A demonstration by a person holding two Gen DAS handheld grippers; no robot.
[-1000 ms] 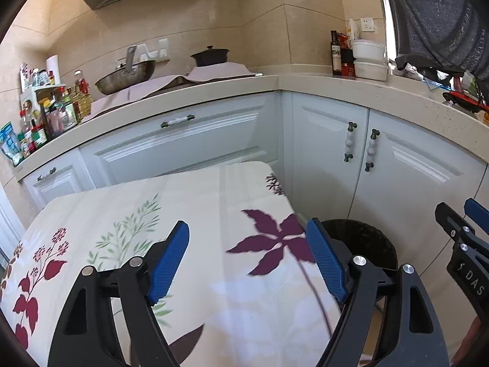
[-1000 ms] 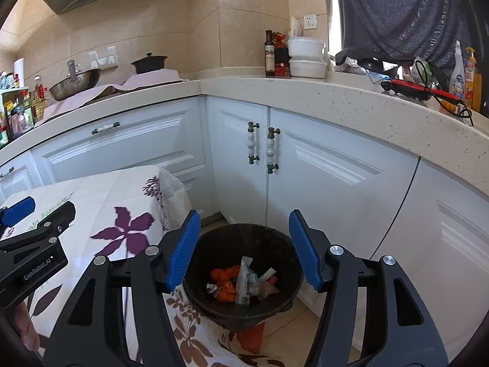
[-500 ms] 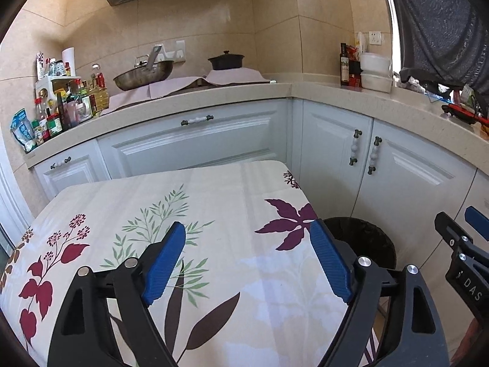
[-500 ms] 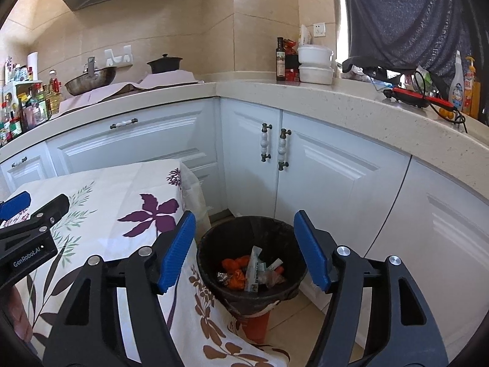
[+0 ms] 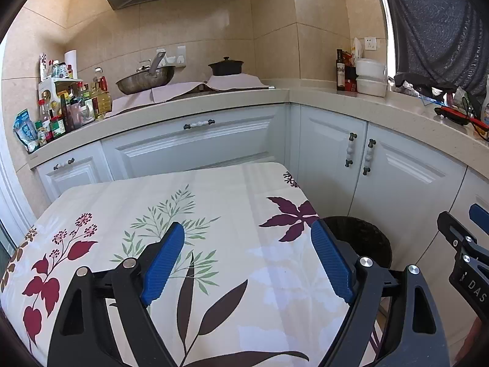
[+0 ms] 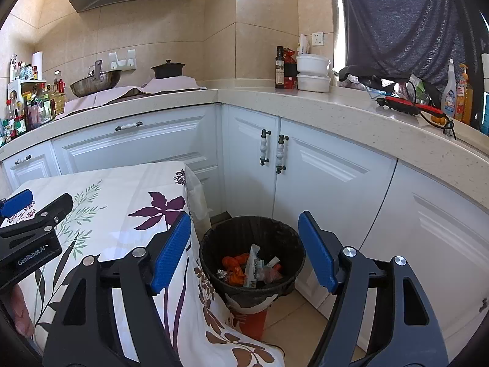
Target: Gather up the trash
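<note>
Worktop (image 5: 232, 214): covered in a flowered cloth and bare of litter in both views; judged, nothing is left here to pick up.
Bin (image 6: 253, 232): a black basket on the floor at the worktop's 3 o'clock corner, against the white cabinets (image 6: 330, 183); it sits between the right jaws at 12 o'clock in the right view.
Trash (image 6: 247, 267): orange scraps and torn wrappers lie in the bottom of the bin, none of it between any jaws.
Step in hand, judged: the drop looks done. Draw both tools clear of the bin rim, then scan the worktop edges and floor for strays.
Right gripper (image 6: 244, 250): jaws have just been opening, nothing between them; it points forward and somewhat down, over the bin.
Left gripper (image 5: 247, 253): jaws spread wide and empty, tilted down over the cloth, with the bin at its 2 o'clock.
</note>
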